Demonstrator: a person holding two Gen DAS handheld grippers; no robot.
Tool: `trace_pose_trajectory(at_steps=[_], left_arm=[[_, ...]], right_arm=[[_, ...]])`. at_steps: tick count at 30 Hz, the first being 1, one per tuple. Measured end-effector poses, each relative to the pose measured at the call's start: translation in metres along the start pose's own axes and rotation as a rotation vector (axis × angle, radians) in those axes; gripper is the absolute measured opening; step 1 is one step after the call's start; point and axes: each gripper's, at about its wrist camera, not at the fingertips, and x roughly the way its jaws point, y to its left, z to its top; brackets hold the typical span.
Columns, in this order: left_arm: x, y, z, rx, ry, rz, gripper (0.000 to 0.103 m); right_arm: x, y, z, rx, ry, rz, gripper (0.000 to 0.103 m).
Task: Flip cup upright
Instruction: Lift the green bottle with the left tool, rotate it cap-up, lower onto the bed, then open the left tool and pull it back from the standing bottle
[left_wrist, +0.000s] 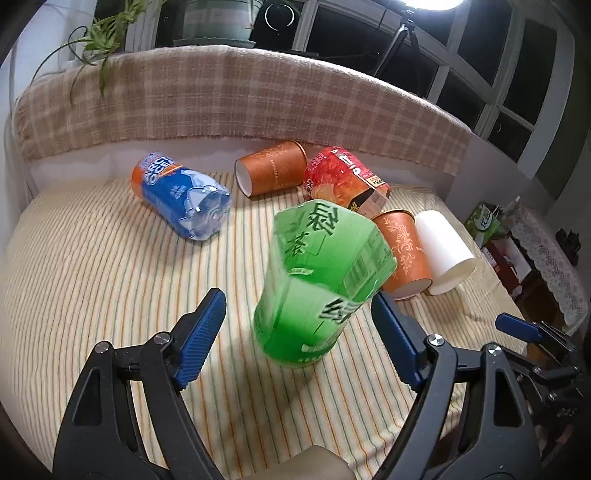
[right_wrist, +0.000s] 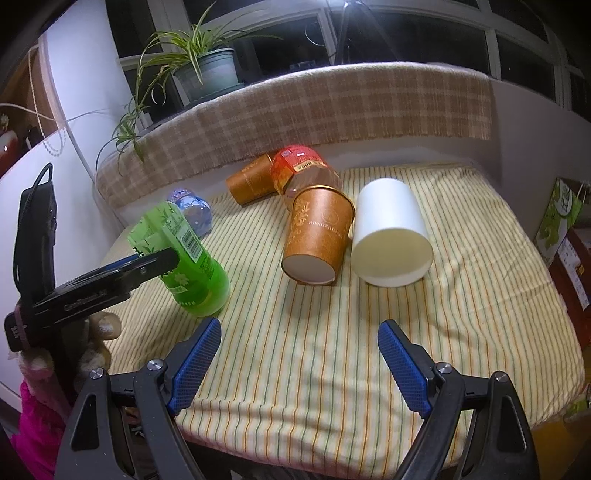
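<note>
The green cup (left_wrist: 321, 288) stood tilted on the striped cloth (left_wrist: 110, 280), base down, between the spread fingers of the left gripper (left_wrist: 295, 332). The right finger (left_wrist: 391, 332) seemed to touch its wall, though blur made that uncertain. To finish well, the cup wanted settling flat before backing off. The right gripper (right_wrist: 299, 365) hung open and empty near the white cup (right_wrist: 391, 240).

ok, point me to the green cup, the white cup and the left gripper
green cup (left_wrist: 314, 280): left wrist view, middle of its printed side wall.
white cup (right_wrist: 389, 210): right wrist view, its plain side wall.
left gripper (left_wrist: 299, 328): left wrist view, midway between its blue fingertips.
</note>
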Motion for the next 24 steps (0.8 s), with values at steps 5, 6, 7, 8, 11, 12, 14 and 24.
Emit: trace_pose_trajectory(at_steps=[5, 6, 7, 8, 11, 12, 14, 24], left_arm=[[-0.015, 0.005, -0.006, 0.0, -0.023, 0.014, 0.083], [-0.018, 0.006, -0.007, 0.003, -0.031, 0.02, 0.083], [-0.023, 0.007, -0.009, 0.006, -0.042, 0.028, 0.083], [-0.028, 0.008, -0.011, 0.008, -0.055, 0.035, 0.083], [-0.046, 0.009, -0.016, 0.017, -0.111, 0.076, 0.083], [-0.052, 0.009, -0.017, 0.02, -0.131, 0.089, 0.083], [-0.067, 0.01, -0.02, 0.026, -0.177, 0.121, 0.085], [-0.123, 0.006, -0.035, 0.043, -0.377, 0.257, 0.102]], right_arm=[[-0.003, 0.006, 0.004, -0.026, -0.04, -0.039, 0.089], [-0.004, 0.008, 0.004, -0.032, -0.052, -0.045, 0.089], [-0.005, 0.008, 0.005, -0.036, -0.06, -0.049, 0.09], [-0.006, 0.011, 0.006, -0.043, -0.073, -0.056, 0.091], [-0.01, 0.018, 0.009, -0.069, -0.112, -0.084, 0.093], [-0.013, 0.021, 0.009, -0.083, -0.129, -0.096, 0.094], [-0.017, 0.028, 0.011, -0.106, -0.162, -0.114, 0.097], [-0.032, 0.059, 0.013, -0.198, -0.281, -0.168, 0.103]])
